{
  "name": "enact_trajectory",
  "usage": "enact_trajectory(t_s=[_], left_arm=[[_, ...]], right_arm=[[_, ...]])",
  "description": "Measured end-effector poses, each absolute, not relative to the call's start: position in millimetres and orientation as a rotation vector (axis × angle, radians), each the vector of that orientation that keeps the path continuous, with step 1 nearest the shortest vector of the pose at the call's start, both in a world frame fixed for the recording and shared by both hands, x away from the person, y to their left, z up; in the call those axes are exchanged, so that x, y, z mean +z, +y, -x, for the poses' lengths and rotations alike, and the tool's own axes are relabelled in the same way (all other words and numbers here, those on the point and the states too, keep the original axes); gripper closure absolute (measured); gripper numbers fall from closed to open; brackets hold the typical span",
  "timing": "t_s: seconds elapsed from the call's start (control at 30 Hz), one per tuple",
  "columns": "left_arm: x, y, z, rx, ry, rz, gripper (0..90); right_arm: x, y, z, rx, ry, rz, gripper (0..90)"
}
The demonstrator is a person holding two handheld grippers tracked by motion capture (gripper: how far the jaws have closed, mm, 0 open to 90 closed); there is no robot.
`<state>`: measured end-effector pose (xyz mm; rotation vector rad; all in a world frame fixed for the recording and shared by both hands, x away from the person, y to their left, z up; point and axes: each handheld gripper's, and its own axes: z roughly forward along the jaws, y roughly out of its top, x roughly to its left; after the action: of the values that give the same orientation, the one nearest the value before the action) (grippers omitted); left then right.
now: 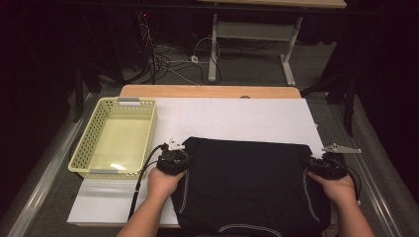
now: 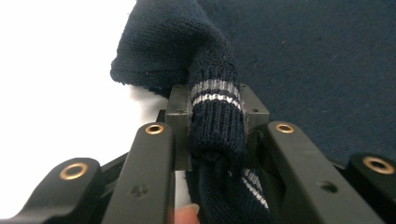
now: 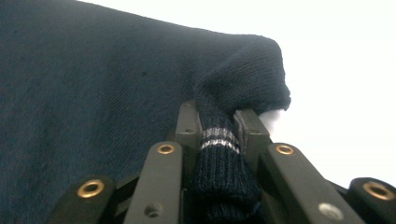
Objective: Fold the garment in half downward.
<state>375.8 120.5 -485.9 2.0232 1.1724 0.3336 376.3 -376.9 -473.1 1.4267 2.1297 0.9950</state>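
White paper covers the wooden desk (image 1: 207, 91), and on it lies a dark navy knitted garment (image 1: 247, 182) with pale striped trim, spread flat at the near edge. Its two far corners are pinched: the left hand-held gripper (image 2: 215, 122) has its jaws clamped on a ribbed, striped fold of the knit at the left corner, and the right hand-held gripper (image 3: 218, 135) grips the matching ribbed fold at the right corner. Beside the garment's left corner stands a pale yellow perforated plastic basket (image 1: 84, 143).
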Motion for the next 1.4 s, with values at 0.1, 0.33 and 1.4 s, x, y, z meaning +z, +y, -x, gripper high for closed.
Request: enact_trajectory(t_s=[0.1, 0.33, 1.4], left_arm=[[-478, 120, -370, 0.369, 1.139, -1.987, 71.6], [-456, 121, -384, 0.450, 1.120, -1.980, 72.2], [-479, 130, -277, 0.283, 0.935, -2.086, 38.5]], right_arm=[[-471, -375, -370, 0.992, 2.111, -1.353, 77.7], [-442, -378, -379, 1.039, 1.997, -1.292, 78.8], [-458, -376, -261, 1.020, 2.036, -1.273, 43.6]])
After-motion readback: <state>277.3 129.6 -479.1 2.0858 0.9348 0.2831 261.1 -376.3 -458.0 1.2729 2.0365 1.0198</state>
